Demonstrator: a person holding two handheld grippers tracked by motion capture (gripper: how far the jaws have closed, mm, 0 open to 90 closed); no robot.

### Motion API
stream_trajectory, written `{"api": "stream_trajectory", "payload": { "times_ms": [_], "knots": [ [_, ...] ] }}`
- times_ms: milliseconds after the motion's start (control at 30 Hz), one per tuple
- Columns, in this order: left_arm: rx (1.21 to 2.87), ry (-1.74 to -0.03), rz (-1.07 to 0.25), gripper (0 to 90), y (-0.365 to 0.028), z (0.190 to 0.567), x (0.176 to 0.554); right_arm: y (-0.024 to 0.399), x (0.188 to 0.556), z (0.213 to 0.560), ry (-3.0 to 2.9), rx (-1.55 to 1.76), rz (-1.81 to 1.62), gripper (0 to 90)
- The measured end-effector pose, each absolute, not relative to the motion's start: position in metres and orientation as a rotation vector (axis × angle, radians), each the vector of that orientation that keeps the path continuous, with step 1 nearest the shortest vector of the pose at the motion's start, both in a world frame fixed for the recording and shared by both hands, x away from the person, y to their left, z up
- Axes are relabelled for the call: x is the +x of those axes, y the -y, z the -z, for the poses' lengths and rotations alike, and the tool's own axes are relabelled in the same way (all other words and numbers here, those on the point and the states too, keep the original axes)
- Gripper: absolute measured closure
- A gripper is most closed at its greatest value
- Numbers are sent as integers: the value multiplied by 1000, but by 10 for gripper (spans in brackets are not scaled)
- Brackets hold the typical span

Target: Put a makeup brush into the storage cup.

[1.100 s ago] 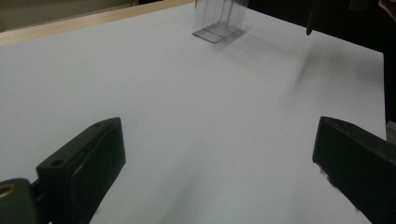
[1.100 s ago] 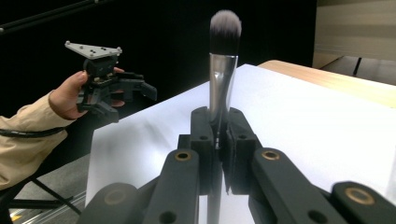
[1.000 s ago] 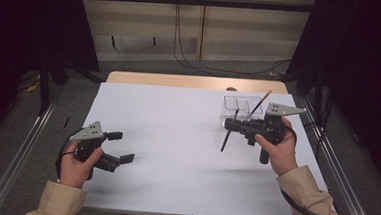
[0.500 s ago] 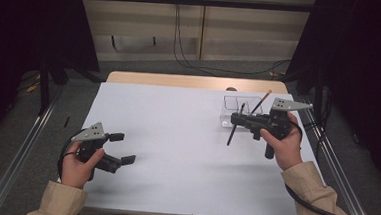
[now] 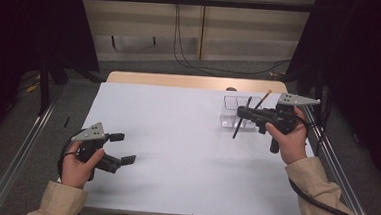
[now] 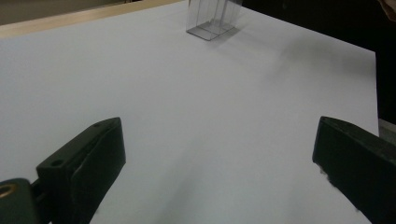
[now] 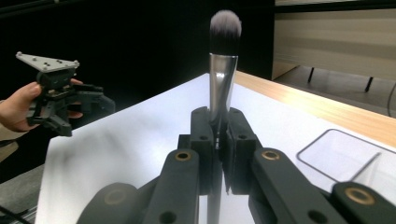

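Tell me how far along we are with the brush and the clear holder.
Done: the right gripper has the makeup brush clamped by its ferrule, bristles up, lifted off the white table. In hand: it holds the brush in the air right by the clear holder, handle end hanging down in front of it. Left: getting the brush into the holder and letting go. The left gripper rests open, holding nothing, at the near left.

Table (image 5: pixel 185 152), high view: clear box (image 5: pixel 233 112) stands at far right. Right gripper (image 5: pixel 244 113) is over the box's near edge, right hand behind it toward the right table edge; a brush (image 5: pixel 241 121) is clamped across its jaws, one end up over the box, the other down before it. Left gripper (image 5: pixel 123 148) at near left, well apart from the box.
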State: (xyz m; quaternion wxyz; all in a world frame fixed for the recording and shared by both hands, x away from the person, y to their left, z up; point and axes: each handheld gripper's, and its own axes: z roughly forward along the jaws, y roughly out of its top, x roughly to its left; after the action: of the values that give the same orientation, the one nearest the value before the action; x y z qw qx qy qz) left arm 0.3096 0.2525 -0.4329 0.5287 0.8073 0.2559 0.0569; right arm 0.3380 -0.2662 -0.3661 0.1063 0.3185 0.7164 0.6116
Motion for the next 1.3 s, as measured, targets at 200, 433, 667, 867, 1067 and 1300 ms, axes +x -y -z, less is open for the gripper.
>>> {"api": "stream_trajectory", "payload": {
  "times_ms": [200,433,667,867,1067,1300],
  "knots": [
    [1931,-608,-140,26,-252,432,310,275,342,363,-2073,955,-1776,841],
    [1940,-608,-138,26,-252,433,310,284,347,359,-2043,975,-1748,842],
    [1934,-607,-138,26,-252,433,310,288,351,356,-2030,987,-1717,841],
    [1934,-608,-139,26,-252,432,309,291,354,353,-2008,999,-1698,841],
    [1931,-607,-132,26,-251,433,309,293,358,350,-1987,1014,-1675,841],
    [1939,-605,-129,26,-250,434,310,294,361,349,-1972,1030,-1641,842]
  ]
}}
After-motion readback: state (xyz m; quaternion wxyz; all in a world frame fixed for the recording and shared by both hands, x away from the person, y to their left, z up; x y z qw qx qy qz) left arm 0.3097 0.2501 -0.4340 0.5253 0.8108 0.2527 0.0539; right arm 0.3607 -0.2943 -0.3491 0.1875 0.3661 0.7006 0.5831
